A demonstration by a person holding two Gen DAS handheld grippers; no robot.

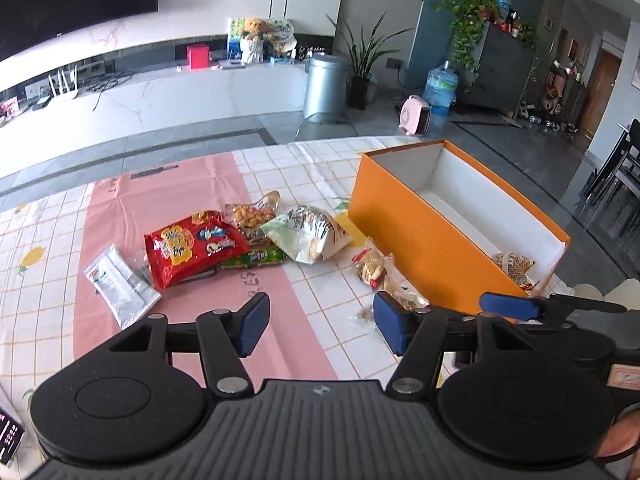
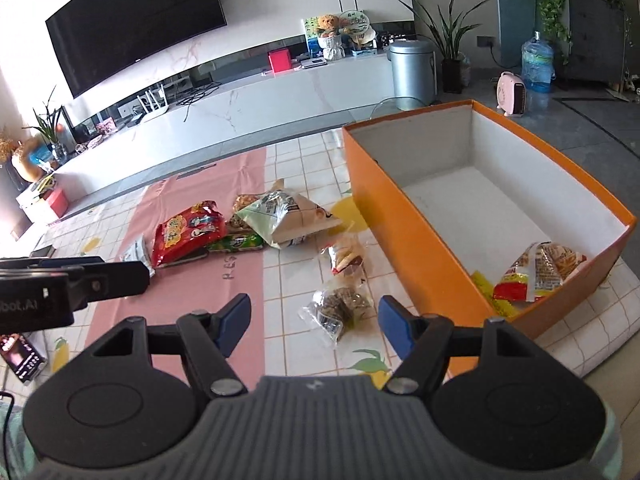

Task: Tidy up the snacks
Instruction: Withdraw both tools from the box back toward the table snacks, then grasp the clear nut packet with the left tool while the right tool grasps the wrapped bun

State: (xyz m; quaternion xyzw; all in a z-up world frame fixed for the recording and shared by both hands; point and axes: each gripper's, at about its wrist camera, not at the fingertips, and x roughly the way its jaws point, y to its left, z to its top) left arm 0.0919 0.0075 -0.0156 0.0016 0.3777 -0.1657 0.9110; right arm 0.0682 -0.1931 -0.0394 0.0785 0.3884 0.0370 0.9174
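The surface has a cloth with a pink stripe and little squares, and it lies under both pairs of fingers. The big orange box sits on it, ahead and to the right of the right fingers. Inside the box, in the near corner, lies a red and yellow snack bag, close to the right fingers but past the box wall.

Ahead of the left fingers is a pile of snacks. The red bag is the biggest and lies straight ahead of them. A pale green bag leans beside it, more to the right. A clear bag of orange nuts sits behind those two. A long green pack pokes out from under the red bag. A white flat packet lies to the left of the left fingers, a bit ahead.

Nearer to the box, a small clear bag with red print lies alone, ahead of the right fingers. A little clear bag of dark bits lies right between the right fingers, just in front of the tips.

The left gripper has its fingers spread apart with only the cloth between them. The right gripper has its fingers spread apart too, and they do not touch the little bag
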